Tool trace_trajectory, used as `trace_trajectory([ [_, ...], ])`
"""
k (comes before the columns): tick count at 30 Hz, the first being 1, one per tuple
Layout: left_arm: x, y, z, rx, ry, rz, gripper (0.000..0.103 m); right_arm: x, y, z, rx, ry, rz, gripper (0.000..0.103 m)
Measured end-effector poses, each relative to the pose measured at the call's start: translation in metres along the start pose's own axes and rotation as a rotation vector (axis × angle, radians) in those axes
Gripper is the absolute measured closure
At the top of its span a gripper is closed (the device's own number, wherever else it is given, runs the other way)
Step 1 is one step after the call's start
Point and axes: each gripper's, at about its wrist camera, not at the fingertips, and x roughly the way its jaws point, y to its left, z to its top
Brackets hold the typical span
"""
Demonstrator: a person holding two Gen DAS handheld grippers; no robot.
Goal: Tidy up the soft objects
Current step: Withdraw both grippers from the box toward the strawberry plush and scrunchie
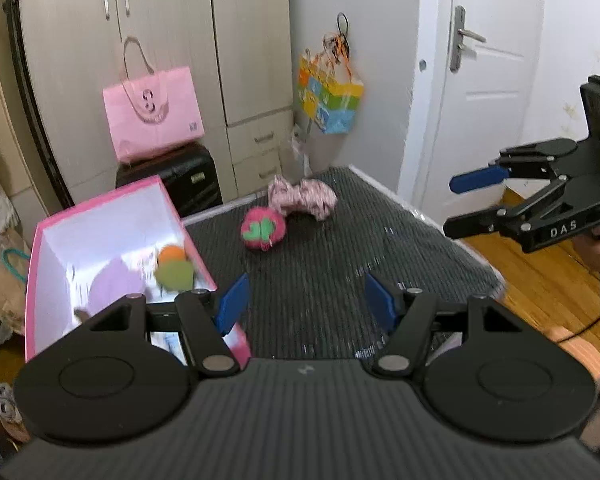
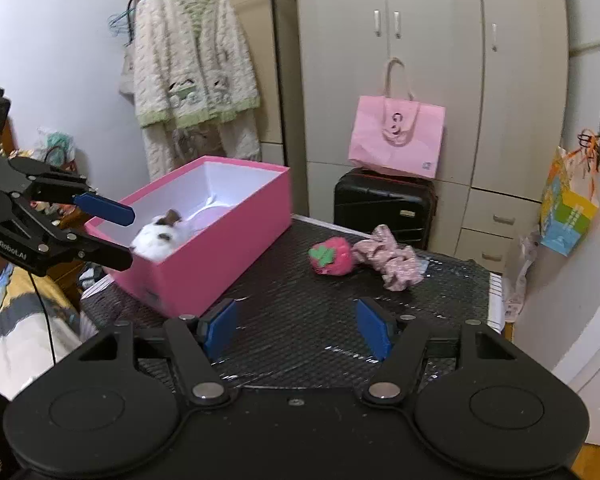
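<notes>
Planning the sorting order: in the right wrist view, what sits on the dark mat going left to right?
Pink box with a white plush inside → strawberry plush → pink floral cloth.

Pink open-topped box [image 2: 204,248] with white interior, standing at the left edge of the dark ribbed mat [image 2: 300,320]; inside lie a white plush with brown ears [image 2: 158,236], a lilac soft item [image 1: 112,284] and an orange-and-green soft toy [image 1: 174,266]. On the mat, apart from the box: strawberry plush [image 2: 332,256] with green leaf patch, just beside a crumpled pink patterned fabric piece [image 2: 392,260]
</notes>
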Motion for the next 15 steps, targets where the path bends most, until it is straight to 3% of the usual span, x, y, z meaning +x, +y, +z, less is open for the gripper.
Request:
trace_trajectory([
  [6,0.03,-0.008,0.021,0.012,-0.025,0.007,0.038,0.015,-0.033,0.013,0.045,-0.022,-0.062,0.03],
  [15,0.086,-0.002,0.04,-0.111,-0.086,0.068,0.031,0.047,-0.082,0.037,0.12,-0.091,-0.008,0.025],
])
